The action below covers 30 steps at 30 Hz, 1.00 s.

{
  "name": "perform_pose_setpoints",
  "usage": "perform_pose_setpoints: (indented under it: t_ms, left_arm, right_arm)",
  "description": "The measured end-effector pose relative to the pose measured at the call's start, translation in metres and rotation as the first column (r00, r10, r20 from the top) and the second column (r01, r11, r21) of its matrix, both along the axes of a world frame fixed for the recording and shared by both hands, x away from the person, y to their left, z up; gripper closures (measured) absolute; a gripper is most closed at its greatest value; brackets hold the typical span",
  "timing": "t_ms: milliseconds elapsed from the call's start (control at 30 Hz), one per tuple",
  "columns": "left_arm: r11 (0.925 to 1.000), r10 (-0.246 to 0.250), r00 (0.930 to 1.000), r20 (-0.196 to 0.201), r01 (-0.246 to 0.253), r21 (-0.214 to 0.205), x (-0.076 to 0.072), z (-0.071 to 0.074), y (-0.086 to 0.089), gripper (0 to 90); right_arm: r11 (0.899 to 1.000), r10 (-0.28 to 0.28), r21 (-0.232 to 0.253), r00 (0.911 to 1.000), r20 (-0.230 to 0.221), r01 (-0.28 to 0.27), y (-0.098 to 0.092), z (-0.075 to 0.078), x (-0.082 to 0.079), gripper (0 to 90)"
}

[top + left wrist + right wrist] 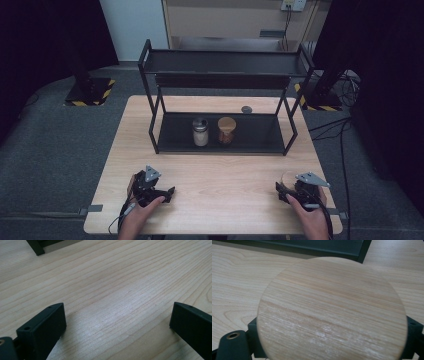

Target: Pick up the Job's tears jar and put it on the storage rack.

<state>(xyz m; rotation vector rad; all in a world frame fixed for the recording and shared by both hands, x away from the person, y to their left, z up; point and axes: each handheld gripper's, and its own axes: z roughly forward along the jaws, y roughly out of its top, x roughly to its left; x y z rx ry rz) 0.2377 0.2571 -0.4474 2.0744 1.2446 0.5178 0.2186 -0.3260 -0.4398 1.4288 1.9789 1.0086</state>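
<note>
A glass jar (288,178) with a round wooden lid (332,310) stands near the table's front right corner. My right gripper (283,188) reaches around it, one black jaw on each side below the lid. The lid hides the pads, so contact cannot be judged; one finger (253,330) peeks out at the lid's left edge. My left gripper (167,192) rests near the front left of the wooden table (220,175). In the left gripper view its jaws (117,312) stand wide apart over bare wood with nothing between them.
A black two-tier rack (222,82) stands across the far half of the table. Its lower shelf holds a jar of white contents (200,132) and a wooden-lidded jar of brown contents (226,131). A small dark round object (246,109) lies behind them.
</note>
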Motion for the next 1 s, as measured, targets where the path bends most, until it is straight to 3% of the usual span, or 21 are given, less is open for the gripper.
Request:
perform_pose_setpoints:
  t_ms: [433, 1000]
  left_arm:
    - [1.0000, 0.000, 1.0000, 0.000, 0.000, 0.000, 0.000, 0.000, 0.000, 0.0]
    - [1.0000, 0.000, 1.0000, -0.001, 0.000, 0.000, 0.000, 0.000, 0.000, 0.0]
  right_arm:
    - [1.000, 0.002, 0.006, 0.9998, 0.018, -0.002, 0.002, -0.001, -0.002, 24.9]
    - [1.000, -0.002, -0.010, 0.9995, 0.032, 0.003, 0.005, 0.012, -0.004, 25.8]
